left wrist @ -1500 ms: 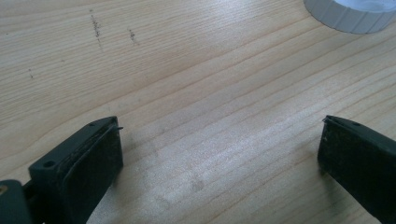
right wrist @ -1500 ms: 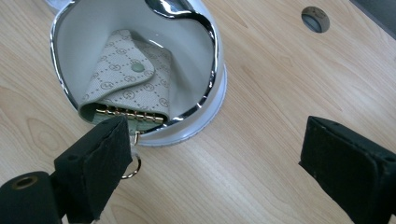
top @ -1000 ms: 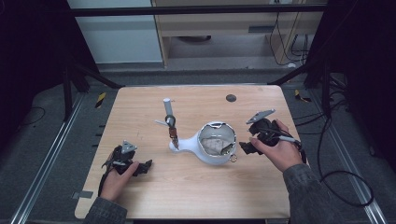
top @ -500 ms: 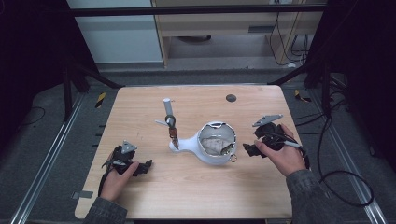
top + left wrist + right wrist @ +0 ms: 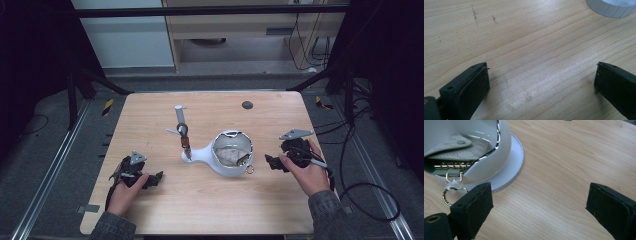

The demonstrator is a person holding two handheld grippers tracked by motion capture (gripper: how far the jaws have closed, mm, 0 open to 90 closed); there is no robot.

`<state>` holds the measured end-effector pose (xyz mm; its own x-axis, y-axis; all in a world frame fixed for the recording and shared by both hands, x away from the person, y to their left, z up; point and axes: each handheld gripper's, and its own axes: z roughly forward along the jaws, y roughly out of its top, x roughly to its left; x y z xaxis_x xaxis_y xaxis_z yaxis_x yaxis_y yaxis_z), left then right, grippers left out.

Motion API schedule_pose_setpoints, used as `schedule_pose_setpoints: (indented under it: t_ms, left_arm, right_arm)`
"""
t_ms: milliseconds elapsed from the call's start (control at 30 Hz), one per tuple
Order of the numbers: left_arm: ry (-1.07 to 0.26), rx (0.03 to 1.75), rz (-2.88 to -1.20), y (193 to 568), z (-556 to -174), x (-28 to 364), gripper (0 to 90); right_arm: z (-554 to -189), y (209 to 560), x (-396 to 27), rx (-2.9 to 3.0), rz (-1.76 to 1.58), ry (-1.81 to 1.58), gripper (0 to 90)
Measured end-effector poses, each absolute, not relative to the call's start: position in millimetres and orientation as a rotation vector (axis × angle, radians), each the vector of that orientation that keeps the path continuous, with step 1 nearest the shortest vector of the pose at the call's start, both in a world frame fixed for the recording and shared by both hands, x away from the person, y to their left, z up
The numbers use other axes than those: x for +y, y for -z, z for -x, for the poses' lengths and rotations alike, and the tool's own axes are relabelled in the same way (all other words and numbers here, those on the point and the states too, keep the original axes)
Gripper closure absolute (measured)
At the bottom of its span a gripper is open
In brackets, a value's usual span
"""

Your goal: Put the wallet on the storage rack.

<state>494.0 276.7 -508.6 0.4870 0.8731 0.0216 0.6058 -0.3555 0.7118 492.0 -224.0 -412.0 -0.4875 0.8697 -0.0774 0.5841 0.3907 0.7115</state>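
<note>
A white round vessel [image 5: 231, 165] with a side handle stands mid-table on a flat white base [image 5: 514, 167]. Inside it lies a grey patterned key pouch [image 5: 454, 145]; its metal ring [image 5: 448, 198] hangs over the rim. My right gripper [image 5: 270, 162] rests low to the right of the vessel, pointing at it. It is open, with bare wood between its jaws [image 5: 539, 195]. My left gripper [image 5: 152, 179] lies on the table at the near left, also open over bare wood [image 5: 541, 72].
A grey cylinder [image 5: 178, 112] with a dark ring and a brown piece below it lies behind the vessel's handle. A dark round spot [image 5: 247, 105] marks the far table. A white ribbed rim [image 5: 610, 8] shows ahead of the left gripper.
My right hand has drifted right and down toward the tabletop, a little away from the vessel. The left hand has stayed put.
</note>
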Motion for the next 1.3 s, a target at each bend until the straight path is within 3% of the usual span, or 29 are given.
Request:
schedule_pose_setpoints:
  t_ms: [1300]
  left_arm:
    - [-0.534,1.212,-2.093,508,-494,277,0.0]
  right_arm:
    - [-498,493,-248,2.087,-1.525,-0.848,5.1]
